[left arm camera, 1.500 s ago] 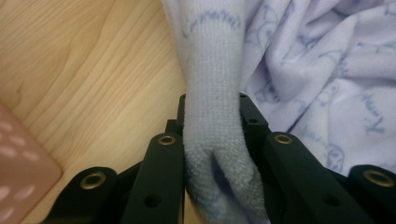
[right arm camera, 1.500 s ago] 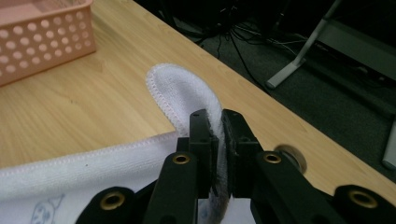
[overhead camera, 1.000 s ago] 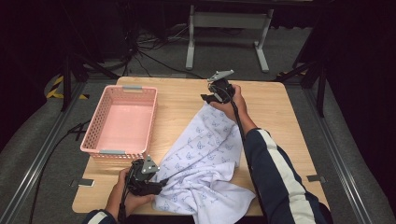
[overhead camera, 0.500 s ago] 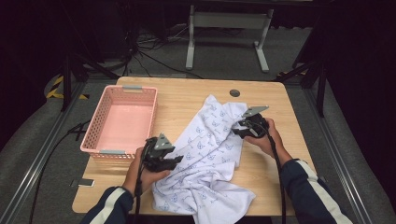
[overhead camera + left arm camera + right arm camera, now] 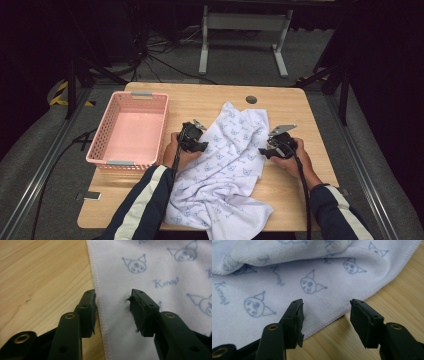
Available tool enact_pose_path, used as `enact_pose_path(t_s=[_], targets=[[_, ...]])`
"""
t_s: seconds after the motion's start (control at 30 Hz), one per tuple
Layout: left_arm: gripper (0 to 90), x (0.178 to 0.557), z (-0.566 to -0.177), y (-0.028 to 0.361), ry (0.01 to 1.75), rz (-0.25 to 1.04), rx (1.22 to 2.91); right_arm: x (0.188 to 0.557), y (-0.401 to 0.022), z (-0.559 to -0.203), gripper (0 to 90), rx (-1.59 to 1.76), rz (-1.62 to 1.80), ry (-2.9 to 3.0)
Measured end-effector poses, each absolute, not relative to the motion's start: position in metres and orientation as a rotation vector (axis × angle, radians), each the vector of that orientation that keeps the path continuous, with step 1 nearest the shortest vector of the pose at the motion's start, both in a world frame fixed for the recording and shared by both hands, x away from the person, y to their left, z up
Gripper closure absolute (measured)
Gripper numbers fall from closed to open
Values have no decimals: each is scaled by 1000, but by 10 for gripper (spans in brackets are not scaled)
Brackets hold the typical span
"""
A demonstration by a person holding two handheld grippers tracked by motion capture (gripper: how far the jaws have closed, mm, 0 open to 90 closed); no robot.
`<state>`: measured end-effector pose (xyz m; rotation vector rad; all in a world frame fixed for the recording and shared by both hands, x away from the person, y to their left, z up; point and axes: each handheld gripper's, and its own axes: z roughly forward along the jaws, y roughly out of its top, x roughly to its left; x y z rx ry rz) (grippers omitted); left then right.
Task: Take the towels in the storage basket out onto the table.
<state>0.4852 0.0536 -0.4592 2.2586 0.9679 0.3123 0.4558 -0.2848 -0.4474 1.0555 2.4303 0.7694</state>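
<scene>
A white towel (image 5: 225, 170) printed with blue cartoon faces lies rumpled across the wooden table (image 5: 210, 100), its near end hanging over the front edge. My left gripper (image 5: 204, 146) is at the towel's left edge. In the left gripper view the stitched hem of the towel (image 5: 150, 272) runs between the jaws of my left gripper (image 5: 113, 296), which have just been closing and stand apart, not pinching. My right gripper (image 5: 263, 152) is at the towel's right edge. There the hem of the towel (image 5: 287, 277) lies between the jaws of my right gripper (image 5: 327, 305), which have just been opening.
A pink plastic basket (image 5: 102, 145) stands on the left part of the table with nothing in it. A round cable hole (image 5: 251, 99) sits near the far edge. Beyond the table are a metal stand (image 5: 240, 22) and cables on the floor.
The right gripper came from the towel's far corner down to its right edge. The left gripper moved from the front left of the table up to the towel's left edge.
</scene>
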Motion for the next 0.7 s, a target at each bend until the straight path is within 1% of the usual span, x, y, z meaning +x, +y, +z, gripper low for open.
enact_pose_path(t_s=[0.03, 0.1, 0.17, 0.27, 0.3, 0.4, 0.53, 0.63, 0.7], targets=[[582, 485, -459, 53, 964, 317, 2261, 454, -294, -447, 440, 1087, 767, 2424], [625, 481, -458, 51, 952, 338, 2278, 452, -305, -446, 434, 1117, 752, 2398], [635, 477, -457, 47, 925, 388, 2311, 451, -315, -447, 418, 1140, 759, 2382], [649, 477, -455, 51, 957, 420, 2326, 449, -320, -445, 419, 1156, 715, 2361], [649, 478, -454, 54, 989, 410, 2325, 448, -321, -444, 419, 1144, 682, 2347], [649, 481, -455, 64, 1063, 465, 2300, 448, -332, -443, 419, 1178, 654, 2321], [648, 483, -456, 71, 1107, 436, 2261, 452, -356, -443, 416, 1261, 626, 2252], [646, 482, -457, 67, 1117, 457, 2248, 454, -369, -443, 406, 1309, 635, 2225], [592, 481, -457, 65, 1103, 447, 2247, 455, -370, -443, 409, 1309, 627, 2214]])
